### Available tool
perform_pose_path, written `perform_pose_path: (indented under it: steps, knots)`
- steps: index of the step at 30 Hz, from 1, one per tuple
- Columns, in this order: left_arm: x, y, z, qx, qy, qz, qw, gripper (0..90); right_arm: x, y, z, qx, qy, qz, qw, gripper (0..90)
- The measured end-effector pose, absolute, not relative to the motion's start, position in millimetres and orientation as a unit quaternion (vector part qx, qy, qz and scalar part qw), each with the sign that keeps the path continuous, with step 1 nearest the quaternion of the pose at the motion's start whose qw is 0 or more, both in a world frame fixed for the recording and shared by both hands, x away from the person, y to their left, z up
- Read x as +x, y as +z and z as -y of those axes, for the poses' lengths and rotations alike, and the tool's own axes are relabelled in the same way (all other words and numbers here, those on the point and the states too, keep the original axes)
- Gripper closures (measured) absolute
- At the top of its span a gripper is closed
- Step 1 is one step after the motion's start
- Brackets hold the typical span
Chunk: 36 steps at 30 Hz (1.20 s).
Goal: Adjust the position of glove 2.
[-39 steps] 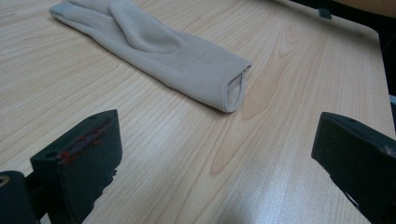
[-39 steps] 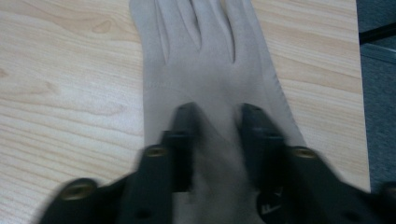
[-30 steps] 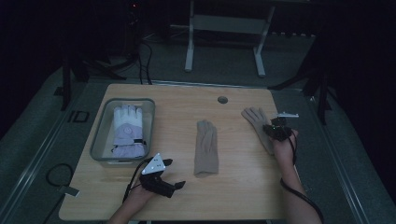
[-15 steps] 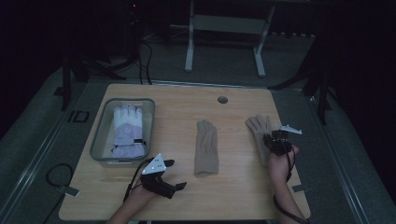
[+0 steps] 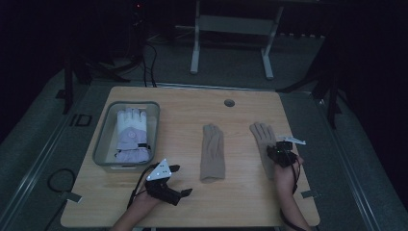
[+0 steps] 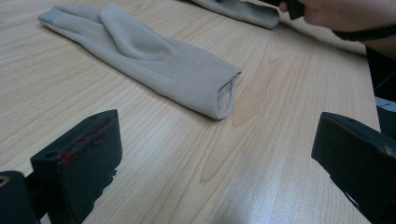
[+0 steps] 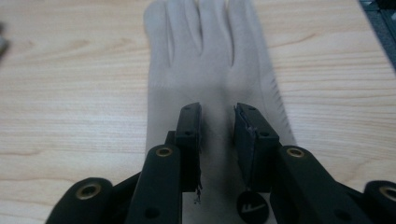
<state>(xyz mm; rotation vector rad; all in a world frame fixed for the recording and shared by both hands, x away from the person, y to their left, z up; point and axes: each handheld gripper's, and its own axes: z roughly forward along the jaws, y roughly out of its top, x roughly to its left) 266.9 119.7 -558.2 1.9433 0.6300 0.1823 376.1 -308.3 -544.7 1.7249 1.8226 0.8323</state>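
"ID" in pale letters on the dark grey floor mat [image 5: 79, 120] left of the table; no other readable text.

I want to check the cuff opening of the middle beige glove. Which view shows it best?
The left gripper view: the middle glove lies close with its open cuff facing the camera. The high view shows the whole glove flat on the table, but small.

- Dark room, light falling on the wooden table [image 5: 192, 103] alone.
- Grey carpeted floor [image 5: 346, 159] around it.
- Metal frame legs [image 5: 195, 48] stand behind, cables [image 5: 149, 53] trailing nearby.
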Motion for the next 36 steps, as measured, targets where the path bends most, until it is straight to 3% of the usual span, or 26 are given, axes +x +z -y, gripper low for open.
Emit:
perform_pose_path:
  steps: [5,15,26,29,32,34,35,36]
  knots:
    - [266.9,-558.4,-119.4,0.811,0.077,-0.262,0.518,1.8,376.8,-531.2,320.6,0.576,0.330,-0.711,0.232,60.7]
    - [267.0,-558.0,-119.9,0.810,0.079,-0.265,0.518,1.8,379.1,-530.0,338.1,0.460,0.337,-0.784,0.245,58.9]
    - [267.3,-559.0,-120.1,0.811,0.081,-0.264,0.515,1.8,397.6,-541.2,350.2,0.439,0.331,-0.812,0.194,50.9]
    - [267.2,-559.1,-120.5,0.810,0.080,-0.266,0.517,1.8,398.2,-550.9,349.8,0.441,0.337,-0.810,0.192,53.3]
    - [267.4,-559.5,-120.3,0.811,0.080,-0.265,0.516,1.9,394.5,-553.2,348.3,0.447,0.343,-0.800,0.205,64.7]
    - [267.4,-559.5,-120.3,0.811,0.080,-0.265,0.516,1.8,392.7,-553.6,346.6,0.446,0.344,-0.799,0.210,64.7]
    - [266.7,-559.1,-119.4,0.812,0.081,-0.263,0.515,1.8,389.6,-553.8,341.8,0.459,0.338,-0.790,0.224,79.4]
    - [266.5,-558.9,-119.2,0.811,0.080,-0.263,0.516,1.8,388.5,-553.3,338.8,0.471,0.333,-0.784,0.228,81.2]
